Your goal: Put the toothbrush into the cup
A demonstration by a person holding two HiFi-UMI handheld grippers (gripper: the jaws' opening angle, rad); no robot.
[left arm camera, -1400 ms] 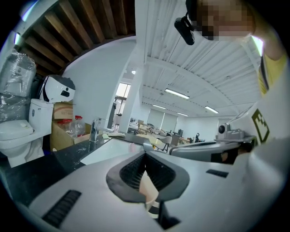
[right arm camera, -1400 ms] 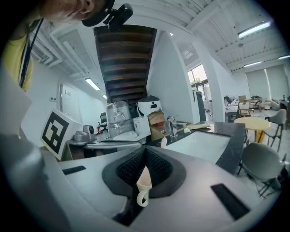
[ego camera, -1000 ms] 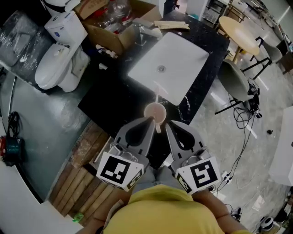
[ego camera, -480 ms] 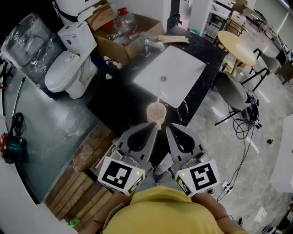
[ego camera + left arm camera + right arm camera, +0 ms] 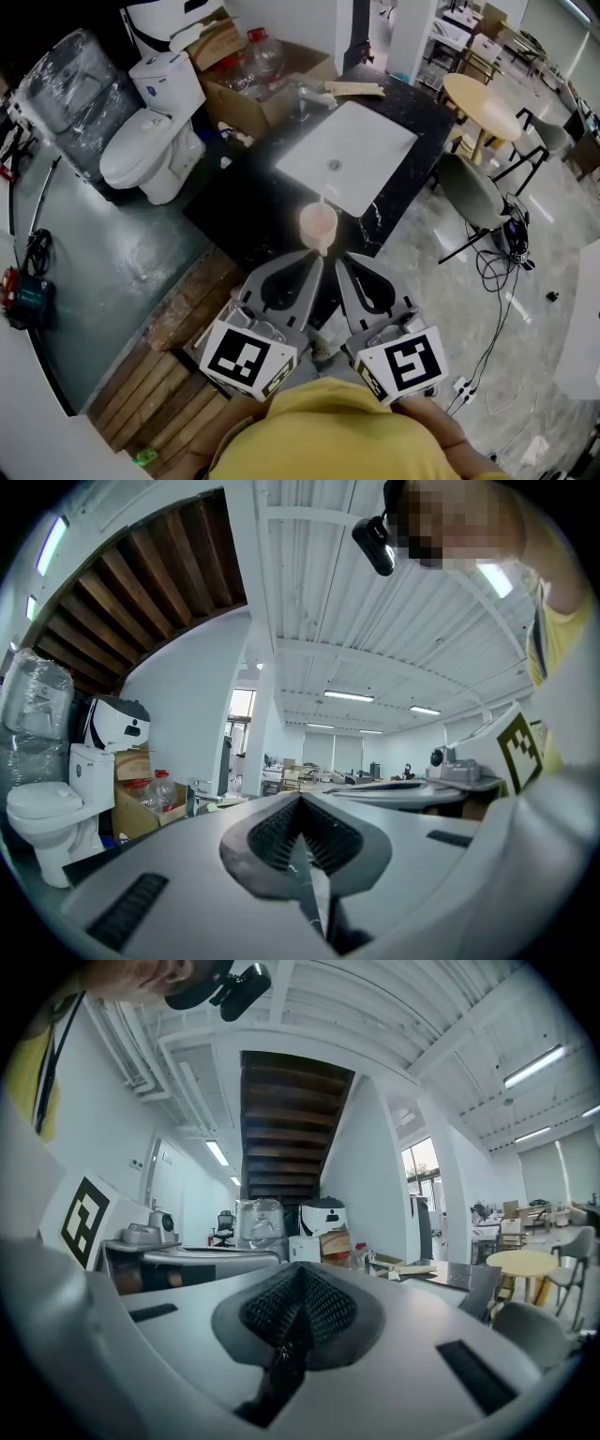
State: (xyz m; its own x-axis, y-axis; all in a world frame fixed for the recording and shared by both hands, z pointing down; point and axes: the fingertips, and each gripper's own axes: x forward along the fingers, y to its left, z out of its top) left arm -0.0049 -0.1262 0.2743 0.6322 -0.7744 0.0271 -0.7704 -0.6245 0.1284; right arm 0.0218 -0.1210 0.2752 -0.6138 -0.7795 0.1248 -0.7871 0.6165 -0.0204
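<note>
**Both grippers closed and empty; toothbrush in cup**

- Black stone table (image 5: 242, 202) fills the middle of my head view, with a white rectangular sink (image 5: 354, 155) set into it.
- White toilet (image 5: 150, 141) stands left of the table, and an open cardboard box (image 5: 255, 94) lies behind it.
- Left gripper (image 5: 316, 256) and right gripper (image 5: 340, 259) sit side by side at the near table edge. In each gripper view the fingers (image 5: 281, 832) (image 5: 314, 1307) are pressed together with nothing between them.
- Pale pink cup (image 5: 318, 226) stands upright just beyond both sets of tips, between them and the sink. I cannot tell whether it touches them.
- Thin white toothbrush (image 5: 322, 201) rises out of the cup. It is faint and blurred.
</note>
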